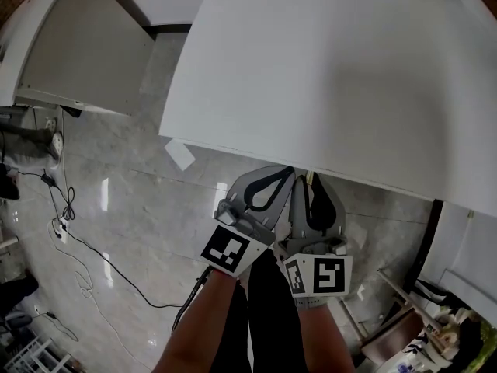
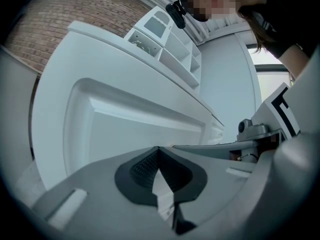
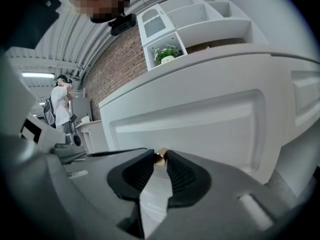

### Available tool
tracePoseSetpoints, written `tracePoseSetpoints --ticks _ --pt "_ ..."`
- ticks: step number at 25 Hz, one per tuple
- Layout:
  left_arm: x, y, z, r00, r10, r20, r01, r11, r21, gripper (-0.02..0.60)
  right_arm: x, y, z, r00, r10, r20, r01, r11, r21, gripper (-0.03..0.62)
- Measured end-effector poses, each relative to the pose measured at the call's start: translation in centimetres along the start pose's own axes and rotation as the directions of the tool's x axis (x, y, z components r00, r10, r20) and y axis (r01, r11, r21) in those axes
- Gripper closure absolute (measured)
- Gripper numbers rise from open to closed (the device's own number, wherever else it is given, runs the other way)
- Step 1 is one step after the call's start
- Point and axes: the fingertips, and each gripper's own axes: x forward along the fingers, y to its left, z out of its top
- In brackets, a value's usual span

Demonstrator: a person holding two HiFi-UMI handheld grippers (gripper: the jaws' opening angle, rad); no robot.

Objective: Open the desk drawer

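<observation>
Fingers [image 3: 186,176] on the right gripper [image 3: 160,160] are pinched onto the little brass knob [image 3: 160,156], one black pad on each side. That knob sits on the white drawer front [image 3: 210,129], which has a recessed panel. The left gripper [image 2: 159,150] is just beside the right one, on its left. Its fingers [image 2: 137,166] are closed tip to tip on nothing, and it's pointing at a recessed white panel [image 2: 135,129]. From the head view, both noses are tucked under the near edge of the white desk top [image 1: 334,76], and the drawer looks shut behind that edge. Further back on the desk there's a white shelf unit [image 3: 200,19] with a small green plant [image 3: 167,54] in it. Past that is a brick wall [image 3: 120,64], and a person [image 3: 62,101] is standing far off to the left.
</observation>
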Motion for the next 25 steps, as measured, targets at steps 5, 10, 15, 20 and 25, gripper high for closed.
tracePoseSetpoints --ticks 5,10,15,20,25 --pt "-0.5 -0.5 -0.2 1.000 -0.008 -0.010 0.009 1.000 0.020 0.595 -0.6 0.3 -0.2 1.000 0.003 -0.004 -0.003 1.000 -0.005 0.517" --pt "-1.1 -1.2 -0.4 1.000 -0.005 -0.009 0.005 1.000 0.021 0.596 -1.5 0.5 -0.5 1.000 0.009 -0.008 -0.009 1.000 -0.008 0.517" --pt "-2.1 -1.9 -0.8 1.000 -0.007 -0.014 0.007 1.000 0.026 0.595 -2.6 1.1 -0.9 1.000 0.013 -0.009 -0.014 1.000 -0.016 0.517" --pt "-2.7 -2.2 -1.1 1.000 -0.007 -0.018 0.007 1.000 0.030 0.595 -3.2 1.5 -1.3 1.000 0.014 -0.010 -0.014 1.000 -0.014 0.517" --pt "-3.4 -2.8 -1.4 0.999 -0.017 -0.032 0.018 0.999 0.039 0.595 -4.0 1.8 -1.6 1.000 0.015 -0.011 -0.016 1.000 -0.018 0.517"
